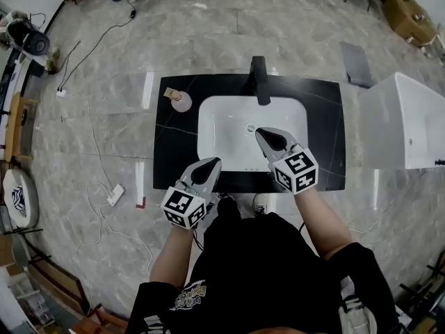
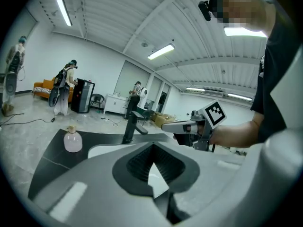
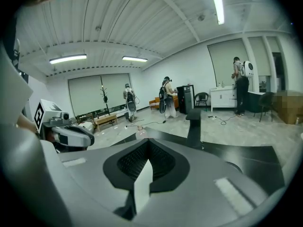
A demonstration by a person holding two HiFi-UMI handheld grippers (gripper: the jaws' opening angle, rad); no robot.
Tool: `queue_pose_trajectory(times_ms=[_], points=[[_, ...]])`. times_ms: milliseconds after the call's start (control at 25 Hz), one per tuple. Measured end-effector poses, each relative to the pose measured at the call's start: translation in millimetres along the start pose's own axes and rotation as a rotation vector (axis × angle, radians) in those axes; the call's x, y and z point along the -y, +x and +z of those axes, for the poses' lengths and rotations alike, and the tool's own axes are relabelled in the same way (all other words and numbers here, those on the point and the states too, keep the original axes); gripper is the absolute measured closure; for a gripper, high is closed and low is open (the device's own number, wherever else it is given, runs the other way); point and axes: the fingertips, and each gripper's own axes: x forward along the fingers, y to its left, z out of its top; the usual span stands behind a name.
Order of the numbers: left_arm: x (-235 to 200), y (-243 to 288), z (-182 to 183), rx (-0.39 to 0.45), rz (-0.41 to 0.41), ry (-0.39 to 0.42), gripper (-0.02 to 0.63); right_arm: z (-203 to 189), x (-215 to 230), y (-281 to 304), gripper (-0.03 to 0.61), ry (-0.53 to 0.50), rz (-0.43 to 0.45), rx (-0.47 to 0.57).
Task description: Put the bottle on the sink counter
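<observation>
Left gripper view looks along the left hand-held gripper [image 2: 152, 161], whose two jaws meet at the tips with nothing caught between them. The right gripper view shows the same for the right hand-held gripper [image 3: 144, 167]: jaws together and empty. From the head view, the left hand-held gripper hangs over the front edge of the black tabletop [image 1: 174, 148], just beside the front left corner of the white basin [image 1: 215, 141]. The right one points over the front right part of that basin, toward the drain. Farther out, the bottle [image 1: 181, 101] stands upright on the back left part of the tabletop. It is small, rounded and pinkish with a pale stopper. It sits between the tabletop's left edge and the basin, to the left of the black faucet [image 1: 259, 78], and well apart from both hand-held grippers. It rests fully on the dark surface, not leaning and not overhanging any edge as far as these views show. Judging from that, the task looks done: the bottle already sits on the sink counter and neither hand-held gripper touches it. Nothing seems left beyond taking the hand-held grippers clear of the sink.
</observation>
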Motion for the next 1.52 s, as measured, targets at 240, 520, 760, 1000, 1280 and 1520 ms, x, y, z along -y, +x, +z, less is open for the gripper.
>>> queue_pose_trajectory(times_ms=[240, 520, 760, 1000, 1280, 1520], points=[[58, 21, -7, -0.007, -0.028, 0.028, 0.614, -26, 19, -65, 0.552, 0.062, 0.001, 0.013], [116, 29, -15, 0.008, -0.002, 0.024, 0.614, -47, 22, -120, 0.552, 0.049, 0.045, 0.016], [136, 12, -24, 0.015, 0.055, 0.008, 0.614, -55, 4, -137, 0.552, 0.036, 0.118, 0.004], [135, -14, -40, 0.009, 0.114, -0.021, 0.614, -62, -23, -127, 0.552, 0.012, 0.190, -0.015], [118, -58, -49, 0.018, 0.152, -0.037, 0.614, -63, -70, -107, 0.552, -0.009, 0.233, -0.034], [96, -100, -52, 0.031, 0.148, -0.038, 0.614, -58, -106, -93, 0.551, -0.033, 0.207, -0.035]])
